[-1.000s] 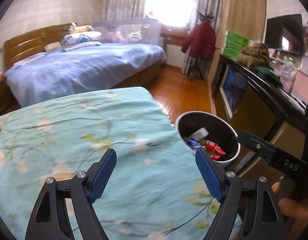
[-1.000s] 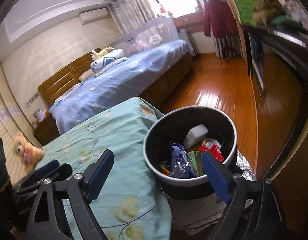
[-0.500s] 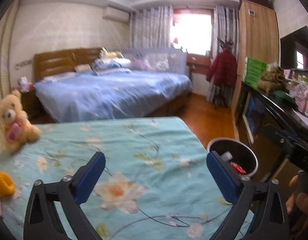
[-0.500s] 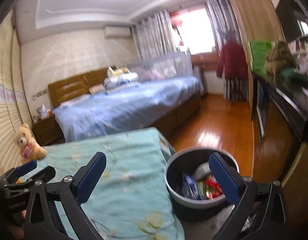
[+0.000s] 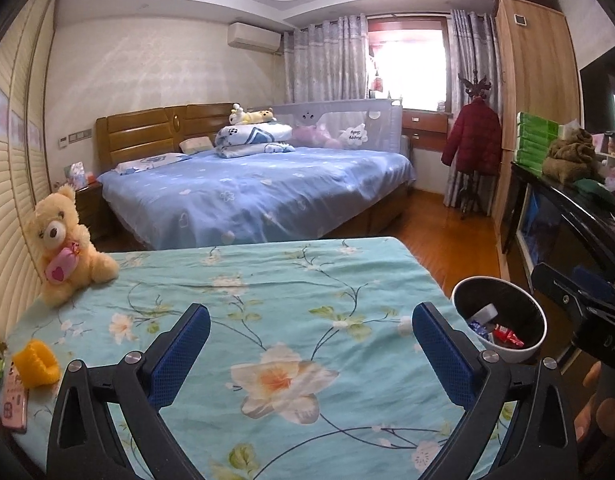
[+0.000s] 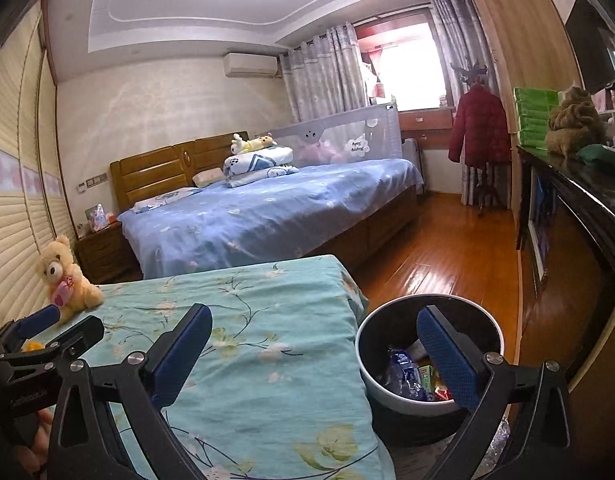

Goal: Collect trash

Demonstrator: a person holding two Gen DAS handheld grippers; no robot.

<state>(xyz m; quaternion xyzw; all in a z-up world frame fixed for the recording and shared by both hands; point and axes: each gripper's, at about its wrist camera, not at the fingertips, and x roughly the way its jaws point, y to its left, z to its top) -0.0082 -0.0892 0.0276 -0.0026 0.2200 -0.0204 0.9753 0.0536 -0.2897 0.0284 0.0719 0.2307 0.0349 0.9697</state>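
A round bin [image 5: 512,355] with a white rim and dark inside stands on the floor at the right corner of the teal flowered bed [image 5: 267,280]. Several wrappers lie in it, among them a red wrapper [image 5: 507,336] and a blue wrapper [image 6: 403,372]. My left gripper [image 5: 309,320] hovers over the teal sheet, open, with nothing between its blue pads [image 5: 179,356]. My right gripper [image 6: 313,316] is open too and empty. Its left finger is over the bed's corner and its right finger is in front of the bin [image 6: 373,388].
A teddy bear [image 5: 63,240] sits at the bed's left edge, near a yellow object [image 5: 37,364] and a pink phone [image 5: 13,404]. A blue bed [image 5: 259,192] lies beyond. A black cabinet [image 6: 579,216] lines the right wall, with wood floor [image 6: 435,256] between.
Both grippers pulled back and tilted up from the bin, which now sits lower and smaller in view. Their jaws opened wider. The teddy bear and the room's far end came into sight.
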